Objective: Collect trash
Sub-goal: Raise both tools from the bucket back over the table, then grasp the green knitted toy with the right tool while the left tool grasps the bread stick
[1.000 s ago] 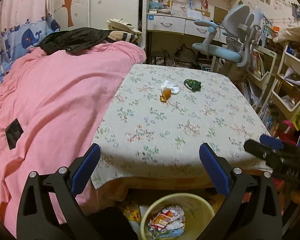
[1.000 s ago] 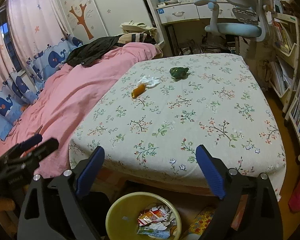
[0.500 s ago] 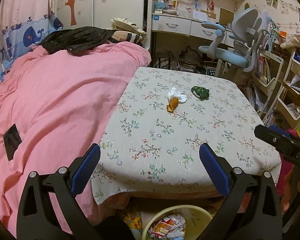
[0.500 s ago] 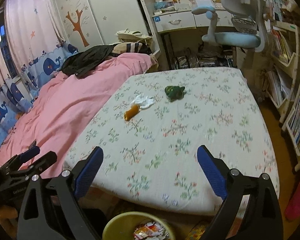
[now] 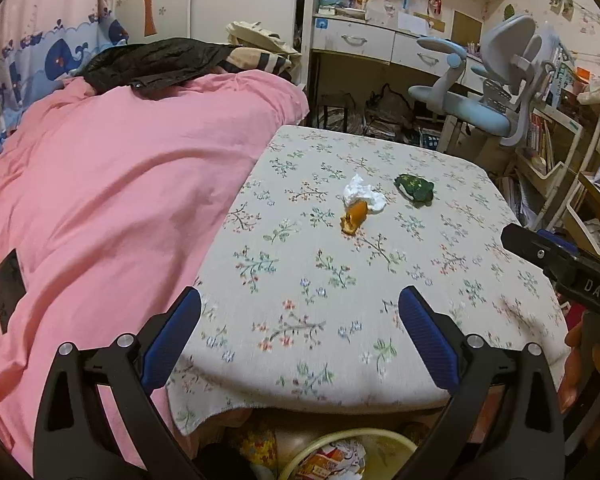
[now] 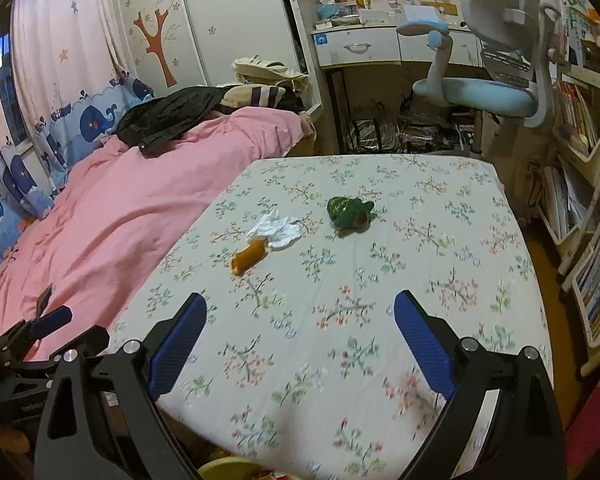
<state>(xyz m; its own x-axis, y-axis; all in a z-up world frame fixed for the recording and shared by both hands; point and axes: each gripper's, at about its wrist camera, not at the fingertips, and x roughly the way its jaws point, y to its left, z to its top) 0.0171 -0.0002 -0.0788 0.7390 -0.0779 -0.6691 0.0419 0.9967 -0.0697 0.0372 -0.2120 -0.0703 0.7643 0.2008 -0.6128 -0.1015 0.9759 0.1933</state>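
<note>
- My left gripper (image 5: 299, 332) hangs over the near edge of the table; its jaws stand wide apart and hold nothing.
- My right gripper (image 6: 300, 338) sits over the near part of the same table; its jaws are likewise spread wide and empty.
- The floral tablecloth (image 6: 440, 248) covers the table, and three pieces of trash lie on its far half.
- A crumpled white tissue (image 6: 278, 229) lies touching an orange wrapper (image 6: 247, 259), which points toward me.
- A crumpled green wrapper (image 6: 348, 212) lies near the tissue, to its right, apart from it.
- All three pieces lie well ahead of both grippers, untouched.
- A yellow trash bin (image 5: 340, 458) shows below the near table edge in the left wrist view, with colourful wrappers inside it.
- A pink duvet (image 5: 112, 208) covers the bed just left of the table.
- A blue desk chair (image 6: 488, 92) stands beyond the table's far edge.
</note>
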